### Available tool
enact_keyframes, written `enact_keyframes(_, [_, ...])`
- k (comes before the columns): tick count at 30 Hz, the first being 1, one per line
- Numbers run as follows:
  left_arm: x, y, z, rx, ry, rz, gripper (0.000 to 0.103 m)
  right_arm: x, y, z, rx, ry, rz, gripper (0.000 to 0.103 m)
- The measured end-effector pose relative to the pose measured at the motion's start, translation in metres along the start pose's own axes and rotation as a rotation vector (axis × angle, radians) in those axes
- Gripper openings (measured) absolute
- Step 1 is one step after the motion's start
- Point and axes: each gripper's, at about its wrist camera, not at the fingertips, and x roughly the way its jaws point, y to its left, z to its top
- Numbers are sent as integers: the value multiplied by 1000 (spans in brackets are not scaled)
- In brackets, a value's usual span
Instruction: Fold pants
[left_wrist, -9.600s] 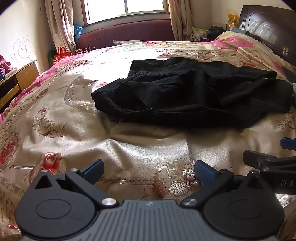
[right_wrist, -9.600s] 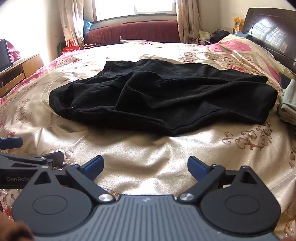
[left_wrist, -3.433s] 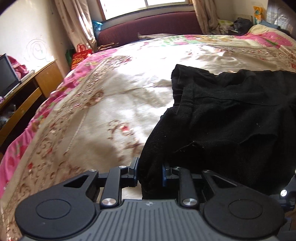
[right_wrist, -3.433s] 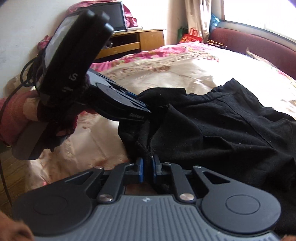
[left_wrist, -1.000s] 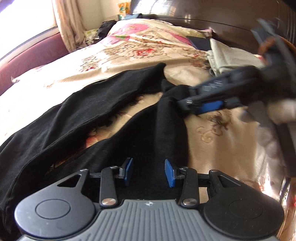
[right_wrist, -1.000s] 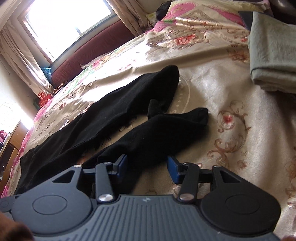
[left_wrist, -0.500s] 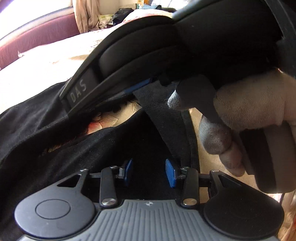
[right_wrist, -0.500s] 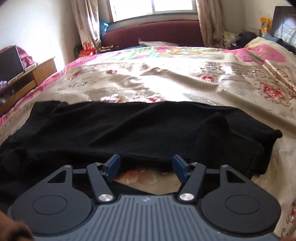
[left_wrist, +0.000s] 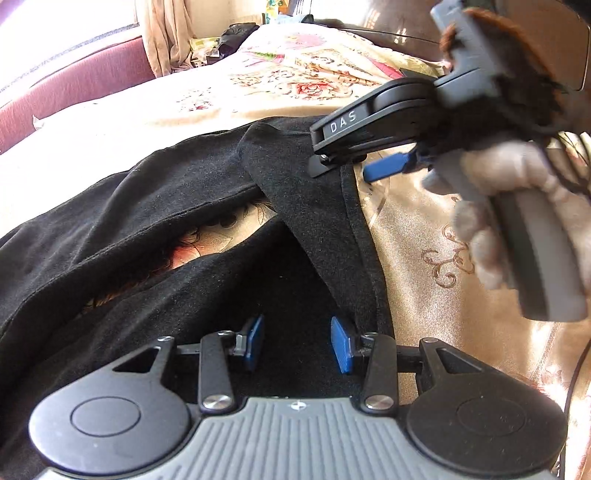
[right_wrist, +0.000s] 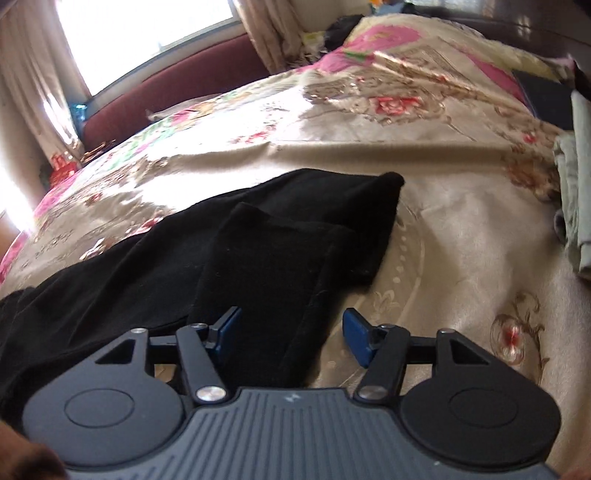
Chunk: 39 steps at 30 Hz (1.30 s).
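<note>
Two grippers, left gripper (left_wrist: 295, 343) and right gripper (right_wrist: 290, 334), fingers apart over black pants (right_wrist: 155, 258) on bed (right_wrist: 461, 229); judged best: flatten twisted leg (left_wrist: 317, 206) cuff before folding.

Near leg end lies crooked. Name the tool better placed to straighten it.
Probably right: the right tool sits open beside the crooked leg end of the pants; the left tool sits farther back.

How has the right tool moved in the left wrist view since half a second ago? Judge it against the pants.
Yes. The right tool has pulled back toward the right, uncovering the pants.
</note>
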Motion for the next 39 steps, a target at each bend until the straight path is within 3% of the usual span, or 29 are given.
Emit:
enact_keyframes(1, [1, 0, 1, 1, 1, 1, 53, 4, -5, 1, 32, 0, -3, 56])
enact_keyframes(3, [4, 0, 1, 2, 3, 3, 54, 6, -11, 1, 82, -16, 15, 43])
enact_keyframes(4, [5, -2, 1, 5, 4, 5, 54, 7, -12, 3, 93, -20, 33, 23])
enact_keyframes(5, [5, -2, 2, 7, 5, 8, 54, 10, -15, 5, 117, -6, 65, 9])
enact_keyframes(7, [5, -3, 3, 13, 8, 12, 54, 18, -21, 8, 182, 32, 113, 8])
enact_keyframes(10, [3, -6, 6, 18, 12, 13, 54, 1, -32, 10, 218, 4, 151, 4])
enact_keyframes(12, [-1, -9, 6, 25, 2, -2, 54, -27, -43, 11, 239, -39, 170, 4])
enact_keyframes(16, [-11, -20, 8, 61, -41, -12, 54, -86, -76, 6, 247, -102, 111, 4])
enact_keyframes(22, [-4, -33, 3, 49, 11, -80, 54, -114, -123, -44, 306, -21, -54, 4])
enact_keyframes(26, [-15, -41, 0, 101, -1, -48, 54, -111, -129, -68, 357, 18, -90, 5])
enact_keyframes(33, [-40, -18, -9, 55, -47, 36, 54, -130, -94, -54, 155, -60, -163, 10])
enact_keyframes(39, [-39, 0, -18, 29, 15, 147, 54, -137, -89, -61, 152, -32, -217, 14])
